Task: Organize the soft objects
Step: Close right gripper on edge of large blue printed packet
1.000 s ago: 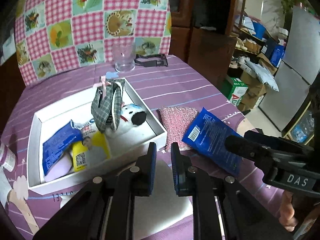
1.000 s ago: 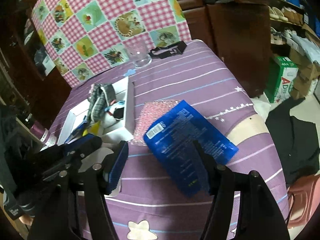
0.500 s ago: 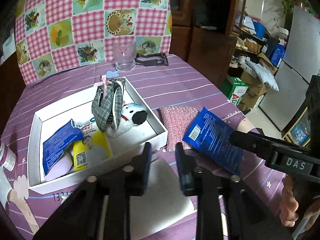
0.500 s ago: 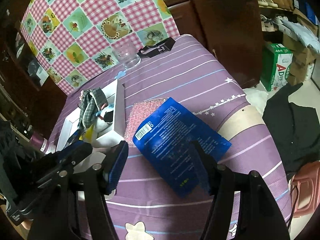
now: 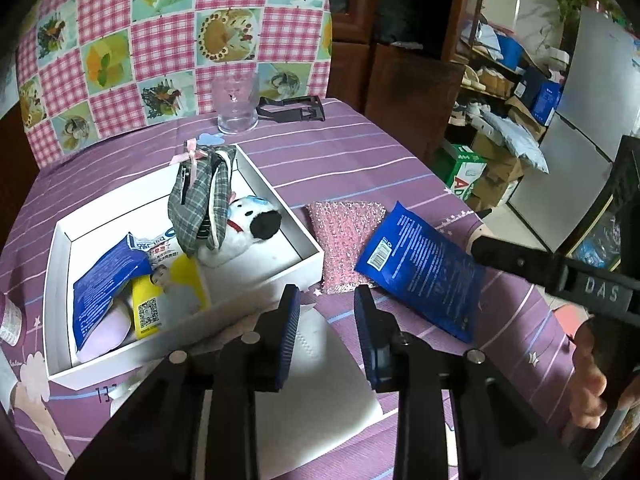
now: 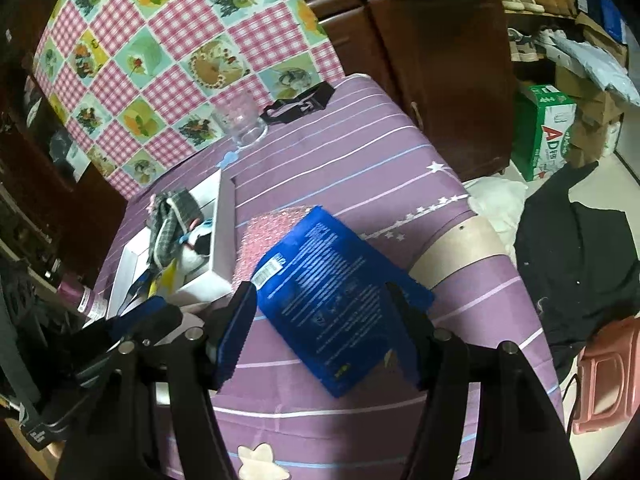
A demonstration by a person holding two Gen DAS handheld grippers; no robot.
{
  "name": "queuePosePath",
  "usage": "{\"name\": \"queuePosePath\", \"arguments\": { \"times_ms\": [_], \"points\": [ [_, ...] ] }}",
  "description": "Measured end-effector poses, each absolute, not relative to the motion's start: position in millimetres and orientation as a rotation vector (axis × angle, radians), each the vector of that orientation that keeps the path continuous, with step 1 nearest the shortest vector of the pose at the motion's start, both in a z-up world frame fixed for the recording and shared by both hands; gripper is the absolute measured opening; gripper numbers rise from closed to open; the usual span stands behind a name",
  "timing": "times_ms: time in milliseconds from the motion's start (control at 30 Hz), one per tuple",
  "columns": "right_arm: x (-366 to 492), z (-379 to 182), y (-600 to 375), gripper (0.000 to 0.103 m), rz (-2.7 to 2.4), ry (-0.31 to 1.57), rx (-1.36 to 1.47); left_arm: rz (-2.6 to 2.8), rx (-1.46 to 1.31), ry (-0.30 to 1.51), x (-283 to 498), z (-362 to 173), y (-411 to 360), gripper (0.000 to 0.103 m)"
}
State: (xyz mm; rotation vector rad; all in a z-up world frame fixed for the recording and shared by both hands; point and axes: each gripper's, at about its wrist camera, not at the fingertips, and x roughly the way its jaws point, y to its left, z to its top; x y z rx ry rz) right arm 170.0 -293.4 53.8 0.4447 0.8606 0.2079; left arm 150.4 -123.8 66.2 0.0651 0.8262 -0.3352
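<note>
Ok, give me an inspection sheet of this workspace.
Surface: purple striped tablecloth.
Job's things: white box holds plaid pouch, plush, packets; blue pack partly overlaps pink pad outside; white pad near front edge.
Clutter: glass, black clip.
Grippers: left gripper open over white pad; right gripper open, straddling blue pack.
Cables: nothing seen.
Surroundings: checked cloth, cabinets, boxes.

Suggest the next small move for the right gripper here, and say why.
Probably ease the right gripper down and forward so its open jaws straddle the blue pouch, then close. The pouch lies outside the white box, partly over the pink sponge, and already sits between the jaws in the right wrist view. The left gripper holds nothing.
</note>
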Motion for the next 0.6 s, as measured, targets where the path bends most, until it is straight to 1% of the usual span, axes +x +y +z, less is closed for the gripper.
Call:
{"name": "queuePosePath", "arguments": {
  "times_ms": [267, 400, 500, 533, 567, 600],
  "points": [
    [197.9, 39.4, -291.4, 0.065, 0.171, 0.836, 0.363, -0.34, 0.035, 0.837, 152.7, 64.7, -120.3, 0.027],
    [216.2, 14.7, -291.3, 0.065, 0.228, 0.919, 0.446, -0.327, 0.018, 0.839, 155.0, 65.3, -115.2, 0.027],
    [212.8, 16.5, -284.6, 0.065, 0.29, 0.911, 0.433, -0.324, 0.018, 0.841, 156.7, 65.9, -113.0, 0.027],
    [212.3, 16.0, -282.6, 0.066, 0.344, 0.92, 0.455, -0.323, 0.018, 0.841, 157.1, 66.0, -112.5, 0.027],
    [211.7, 15.2, -280.9, 0.071, 0.38, 0.925, 0.474, -0.322, 0.019, 0.842, 157.3, 66.3, -112.6, 0.027],
    [211.1, 14.6, -279.2, 0.072, 0.398, 0.931, 0.48, -0.321, 0.02, 0.841, 157.4, 66.6, -112.3, 0.027]
  ]
}}
